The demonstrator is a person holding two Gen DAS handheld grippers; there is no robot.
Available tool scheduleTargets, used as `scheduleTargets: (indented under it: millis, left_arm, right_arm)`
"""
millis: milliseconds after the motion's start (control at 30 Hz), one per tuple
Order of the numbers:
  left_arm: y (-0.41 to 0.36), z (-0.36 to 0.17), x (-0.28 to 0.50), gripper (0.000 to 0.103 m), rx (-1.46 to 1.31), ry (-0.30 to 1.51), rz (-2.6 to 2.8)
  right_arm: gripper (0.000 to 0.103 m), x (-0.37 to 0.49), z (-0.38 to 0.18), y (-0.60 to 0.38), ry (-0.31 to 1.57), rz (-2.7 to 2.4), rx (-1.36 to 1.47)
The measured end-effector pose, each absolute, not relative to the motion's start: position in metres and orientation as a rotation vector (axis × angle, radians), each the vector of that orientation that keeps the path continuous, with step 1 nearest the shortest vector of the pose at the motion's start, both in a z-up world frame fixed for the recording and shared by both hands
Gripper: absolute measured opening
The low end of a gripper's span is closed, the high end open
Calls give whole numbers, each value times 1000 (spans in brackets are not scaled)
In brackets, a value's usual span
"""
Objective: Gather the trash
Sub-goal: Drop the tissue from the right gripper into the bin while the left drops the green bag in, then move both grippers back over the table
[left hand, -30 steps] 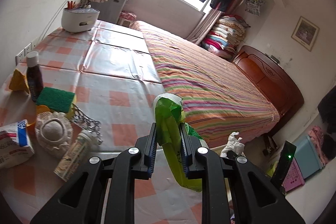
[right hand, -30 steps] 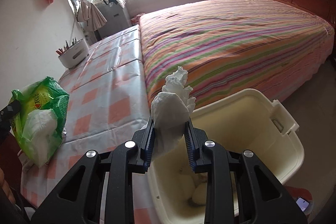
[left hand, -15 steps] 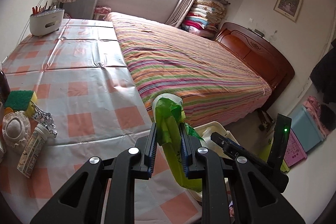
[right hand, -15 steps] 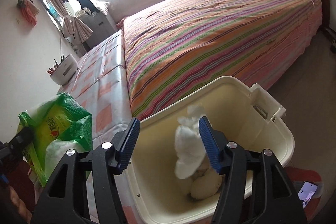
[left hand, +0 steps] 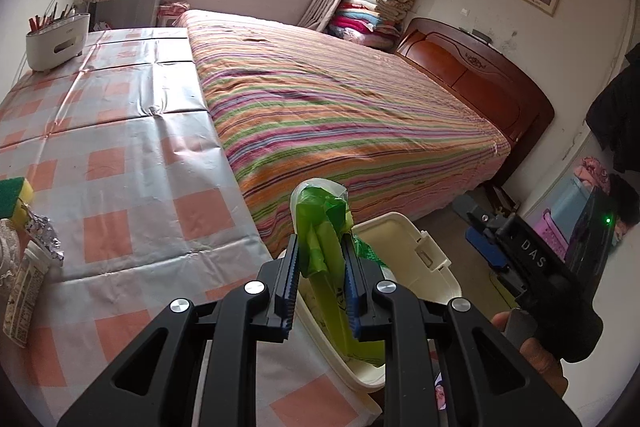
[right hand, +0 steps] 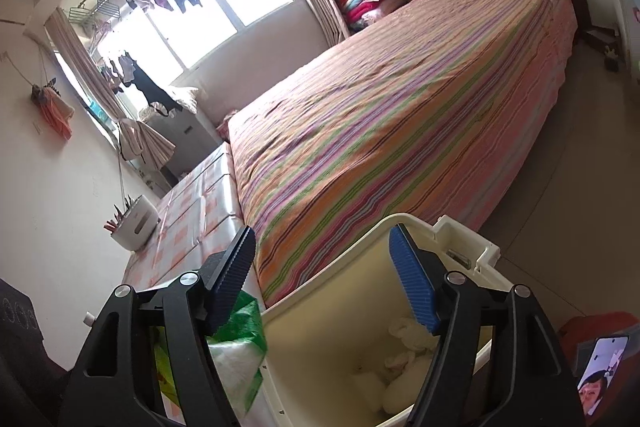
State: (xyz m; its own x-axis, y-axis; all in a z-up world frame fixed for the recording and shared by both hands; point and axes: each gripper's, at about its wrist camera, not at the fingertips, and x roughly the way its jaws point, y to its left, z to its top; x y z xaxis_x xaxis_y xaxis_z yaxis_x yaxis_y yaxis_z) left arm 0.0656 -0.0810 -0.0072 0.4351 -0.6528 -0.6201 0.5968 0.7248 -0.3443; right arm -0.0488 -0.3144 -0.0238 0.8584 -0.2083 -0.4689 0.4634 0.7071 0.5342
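Note:
My left gripper (left hand: 320,283) is shut on a crumpled green plastic bag (left hand: 320,219), which hangs over the near rim of a cream trash bin (left hand: 404,227) beside the table. The right gripper (right hand: 322,233) hovers above the same bin (right hand: 460,233); its jaws are opening and nothing is between them. White tissue wads (right hand: 408,339) lie at the bottom of the bin. The green bag (right hand: 236,331) shows at the bin's left rim in the right wrist view. The right gripper (left hand: 486,239) appears to the right of the bin, held by a hand (left hand: 536,355).
A table with an orange-checked cloth (left hand: 120,147) carries a green sponge (left hand: 14,189), crumpled foil (left hand: 44,231), a small bottle (left hand: 26,291) and a white caddy (left hand: 56,39). A striped bed (left hand: 340,99) borders the table and bin. A phone (right hand: 600,367) lies at the lower right.
The right gripper opened and dropped its white tissue into the bin, then rolled and spread wider. The left gripper carried the green bag rightward to the bin's rim.

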Motion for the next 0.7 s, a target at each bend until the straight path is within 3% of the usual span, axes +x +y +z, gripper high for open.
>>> scheduleTargets:
  millis: [233,333,400,467,700]
  left_arm:
    - [-116,-15,53,22,-10,809,-823]
    - [-128,-16,47,37,29,787,-832]
    - [-130,-16,43,59,39,762,-831]
    - [-130,-14,40,71,61,742,-825]
    - [-90,8,39,75,11,671,-765]
  right_arm:
    - [69,-52,-22,-314,355,-388,700]
    - [69,-52,-21,-312,346,-393,691]
    - [69,-52,-20,-312,343,-394,684]
    - [69,-53,-20,-312,338,-396,685]
    - [69,-48,-16,-300,336,-368,645]
